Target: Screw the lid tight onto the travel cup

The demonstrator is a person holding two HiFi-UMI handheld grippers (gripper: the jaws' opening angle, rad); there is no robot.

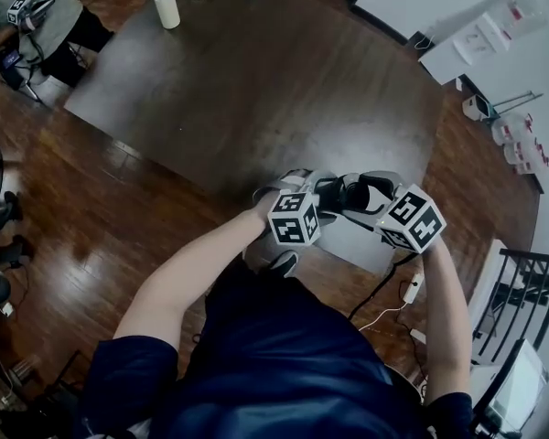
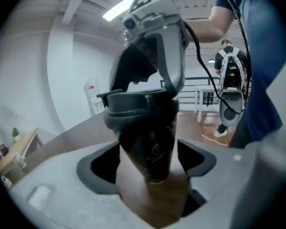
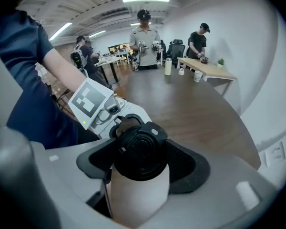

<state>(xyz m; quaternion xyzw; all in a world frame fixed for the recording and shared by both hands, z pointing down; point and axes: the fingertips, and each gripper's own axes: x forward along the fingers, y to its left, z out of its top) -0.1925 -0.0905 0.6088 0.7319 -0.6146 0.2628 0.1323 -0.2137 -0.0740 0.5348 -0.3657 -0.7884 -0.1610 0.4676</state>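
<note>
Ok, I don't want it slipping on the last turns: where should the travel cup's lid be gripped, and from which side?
Probably across the round side wall of the lid, coming from its top end: the left gripper holds the tapered body of the travel cup, blocking the other end.

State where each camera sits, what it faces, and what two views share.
Head view: head-mounted, facing down at the table; forearms, left gripper, right gripper show.
Left gripper view: on that gripper, facing its clamped travel cup; right arm beyond.
Right gripper view: likewise, facing its clamped lid; left forearm beyond.
Shared: both gripper views show the lid.
</note>
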